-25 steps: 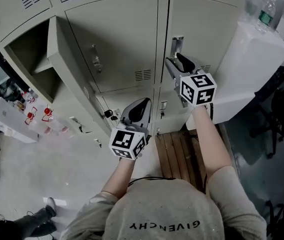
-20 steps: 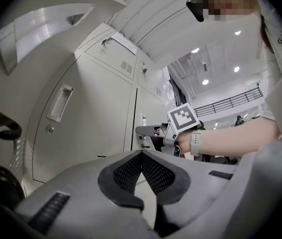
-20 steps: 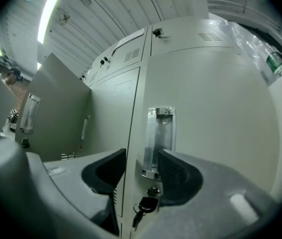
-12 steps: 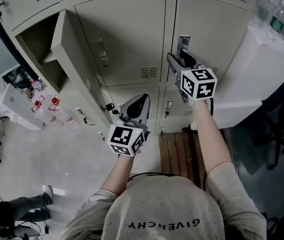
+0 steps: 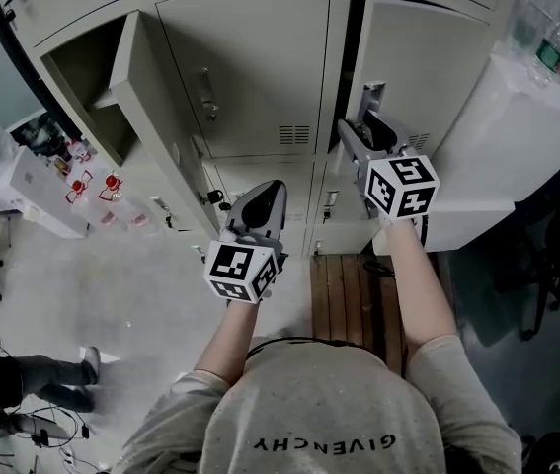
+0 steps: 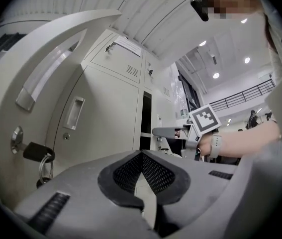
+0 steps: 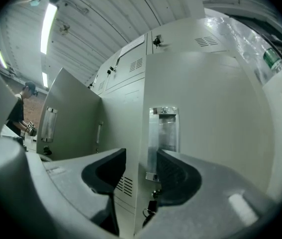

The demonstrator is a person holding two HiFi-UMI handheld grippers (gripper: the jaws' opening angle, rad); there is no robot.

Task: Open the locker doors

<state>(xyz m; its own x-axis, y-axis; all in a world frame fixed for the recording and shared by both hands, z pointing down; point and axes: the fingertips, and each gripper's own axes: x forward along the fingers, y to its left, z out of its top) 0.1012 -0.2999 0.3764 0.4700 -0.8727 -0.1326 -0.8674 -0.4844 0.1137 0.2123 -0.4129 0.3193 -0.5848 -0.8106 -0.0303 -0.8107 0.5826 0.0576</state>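
The beige lockers fill the top of the head view. The left door (image 5: 141, 97) stands swung wide open, with a key (image 6: 37, 152) in its lock. The middle door (image 5: 255, 67) is closed. The right door (image 5: 428, 67) is ajar, a dark gap showing along its left edge. My right gripper (image 5: 357, 128) (image 7: 141, 166) is shut on that door's edge, one finger over the chrome handle (image 7: 163, 131), the other on the far side of the edge. My left gripper (image 5: 268, 188) (image 6: 141, 156) hangs lower, shut and holding nothing, in front of the bottom lockers.
A white cabinet (image 5: 517, 136) with plastic bottles (image 5: 554, 47) on it stands right of the lockers. Wooden slats (image 5: 359, 304) lie on the floor below the right door. Boxes and small red items (image 5: 82, 181) sit at the left. A person's legs (image 5: 42, 373) show at lower left.
The right door has gone from closed to ajar as my right gripper drew back toward me with its edge. The left gripper has barely moved.
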